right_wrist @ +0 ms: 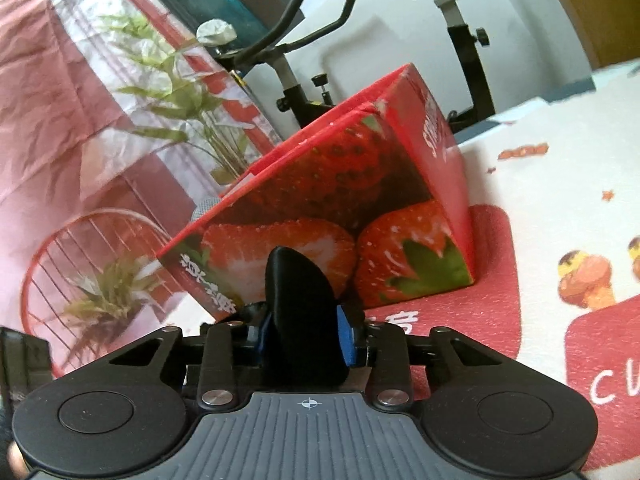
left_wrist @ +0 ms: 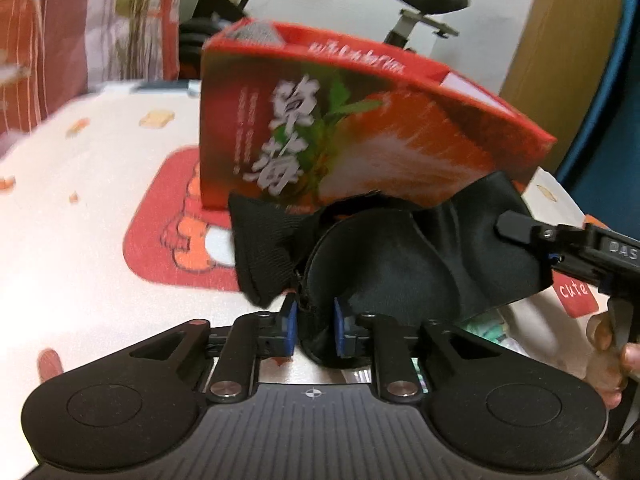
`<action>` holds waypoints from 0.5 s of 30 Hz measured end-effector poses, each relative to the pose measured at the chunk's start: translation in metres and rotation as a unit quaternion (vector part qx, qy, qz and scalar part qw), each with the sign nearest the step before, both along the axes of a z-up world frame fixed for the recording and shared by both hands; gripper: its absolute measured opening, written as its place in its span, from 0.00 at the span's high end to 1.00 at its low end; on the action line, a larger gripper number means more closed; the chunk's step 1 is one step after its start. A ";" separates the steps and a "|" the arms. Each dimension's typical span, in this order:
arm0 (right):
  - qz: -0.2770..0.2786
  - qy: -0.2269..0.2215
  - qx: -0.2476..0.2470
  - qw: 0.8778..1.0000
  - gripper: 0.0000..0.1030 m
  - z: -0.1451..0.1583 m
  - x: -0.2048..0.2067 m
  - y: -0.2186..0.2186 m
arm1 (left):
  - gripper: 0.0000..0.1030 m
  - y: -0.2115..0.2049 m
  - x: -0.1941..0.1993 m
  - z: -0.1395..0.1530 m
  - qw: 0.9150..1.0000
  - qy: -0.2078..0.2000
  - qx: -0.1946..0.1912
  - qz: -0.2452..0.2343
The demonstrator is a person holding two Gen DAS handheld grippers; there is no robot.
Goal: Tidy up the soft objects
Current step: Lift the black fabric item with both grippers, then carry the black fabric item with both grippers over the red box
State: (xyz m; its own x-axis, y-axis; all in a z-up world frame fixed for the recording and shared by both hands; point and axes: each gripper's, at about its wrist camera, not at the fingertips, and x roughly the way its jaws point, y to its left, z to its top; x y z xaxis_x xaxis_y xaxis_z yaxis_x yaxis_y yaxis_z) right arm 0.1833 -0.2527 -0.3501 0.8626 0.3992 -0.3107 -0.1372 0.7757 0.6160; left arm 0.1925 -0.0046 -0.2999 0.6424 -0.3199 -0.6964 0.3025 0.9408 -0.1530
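A black padded eye mask (left_wrist: pixel 384 264) with a woven strap hangs over the table in front of a red strawberry box (left_wrist: pixel 360 128). My left gripper (left_wrist: pixel 315 320) is shut on the mask's lower edge, which is pinched between the blue pads. My right gripper (left_wrist: pixel 518 229) comes in from the right and its tip sits on the mask's right end. In the right wrist view that gripper (right_wrist: pixel 306 332) is shut on a black fold of the mask (right_wrist: pixel 300 300), with the box (right_wrist: pixel 340 208) just beyond it. The box top is open and something grey (left_wrist: pixel 256 32) shows inside.
The table wears a white cloth (left_wrist: pixel 80 240) printed with red cartoon patches. An exercise bike (right_wrist: pixel 280 52) stands behind the box, and a red curtain with a plant print (right_wrist: pixel 100 100) hangs at the left. A hand (left_wrist: pixel 608 344) holds the right gripper's handle.
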 end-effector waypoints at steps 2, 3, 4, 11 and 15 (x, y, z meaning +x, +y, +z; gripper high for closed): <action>0.001 0.000 -0.021 1.000 0.71 0.007 -0.003 0.006 | 0.84 -0.002 -0.007 0.007 1.000 -0.016 0.009 -0.007; 0.003 -0.004 -0.029 1.000 0.71 0.011 -0.005 0.009 | 0.84 -0.002 -0.010 0.010 1.000 -0.020 0.008 -0.008; 0.005 -0.010 -0.035 0.999 0.71 0.016 -0.007 0.012 | 0.84 0.000 -0.012 0.013 1.000 -0.025 0.006 -0.007; 0.002 -0.069 -0.063 0.996 0.72 0.063 -0.024 0.017 | 0.84 0.008 -0.024 0.057 0.995 -0.101 -0.007 -0.009; 0.000 -0.093 -0.074 0.993 0.72 0.097 -0.020 0.015 | 0.84 0.004 -0.021 0.087 0.990 -0.138 -0.002 -0.014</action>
State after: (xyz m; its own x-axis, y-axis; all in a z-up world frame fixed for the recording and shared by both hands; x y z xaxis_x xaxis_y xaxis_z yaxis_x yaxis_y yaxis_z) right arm 0.1630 -0.2376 -0.2531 0.9108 0.3600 -0.2021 -0.2367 0.8564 0.4588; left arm 0.1711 -0.0008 -0.2127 0.7994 -0.3417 -0.4942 0.3587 0.9313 -0.0636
